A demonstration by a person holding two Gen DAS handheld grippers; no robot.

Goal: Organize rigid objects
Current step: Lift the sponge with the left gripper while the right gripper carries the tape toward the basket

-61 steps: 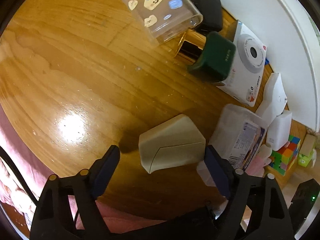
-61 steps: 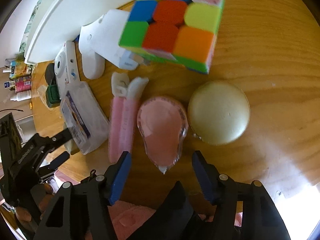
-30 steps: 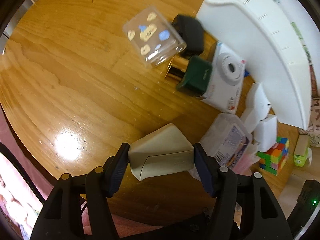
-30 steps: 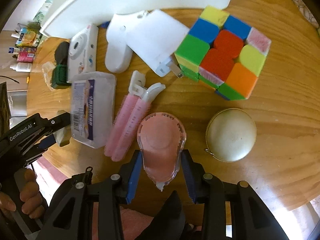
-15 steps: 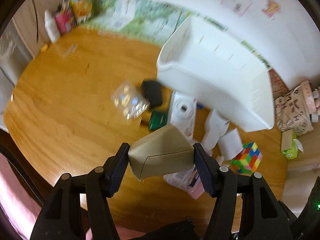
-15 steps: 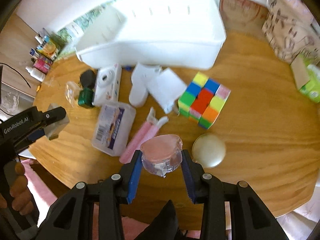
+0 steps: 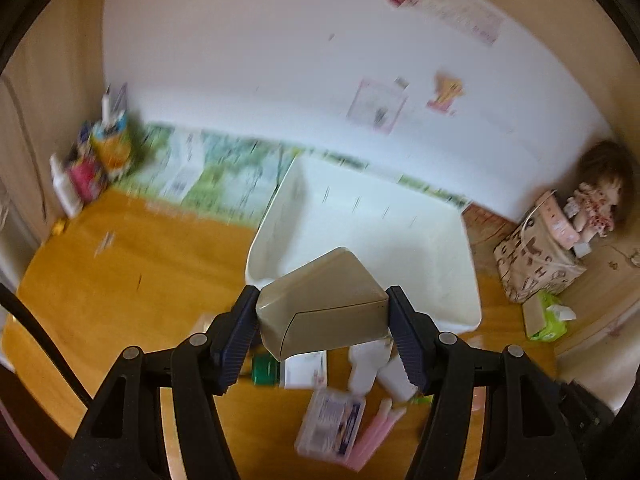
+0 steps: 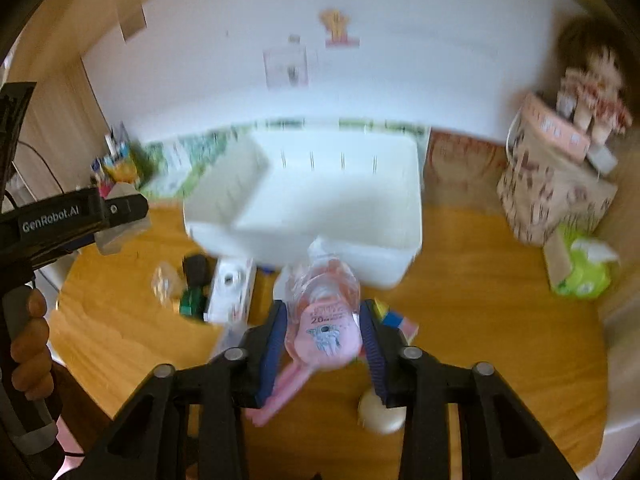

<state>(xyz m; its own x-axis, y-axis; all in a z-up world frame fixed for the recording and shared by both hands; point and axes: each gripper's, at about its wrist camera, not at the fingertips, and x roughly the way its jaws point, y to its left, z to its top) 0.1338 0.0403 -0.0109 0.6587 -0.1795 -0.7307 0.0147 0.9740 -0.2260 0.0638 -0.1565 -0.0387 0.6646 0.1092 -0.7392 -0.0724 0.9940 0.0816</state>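
My left gripper [image 7: 323, 332] is shut on a beige angular case [image 7: 324, 304] and holds it in the air in front of the white bin [image 7: 384, 220]. My right gripper [image 8: 323, 334] is shut on a pink correction tape dispenser [image 8: 324, 320], raised above the table and facing the same white bin [image 8: 320, 200]. The left gripper with its case also shows at the left of the right wrist view [image 8: 116, 220]. A white camera [image 8: 232, 288], a green-capped bottle [image 8: 192, 300], a pink clip [image 8: 284, 392], a round beige case [image 8: 380, 416] and a colour cube [image 8: 394, 320] lie on the table.
The round wooden table [image 7: 120, 280] holds a clear plastic box [image 7: 332, 424] and white chargers [image 7: 368, 364]. A patterned bag [image 8: 552, 184] with a doll [image 8: 592, 80] and a green tissue pack [image 8: 580, 268] stand at the right. Bottles [image 7: 92, 160] stand at the back left.
Both grippers shut on their objects, lifted them off the table and tilted up toward the white bin. The table items now lie far below.
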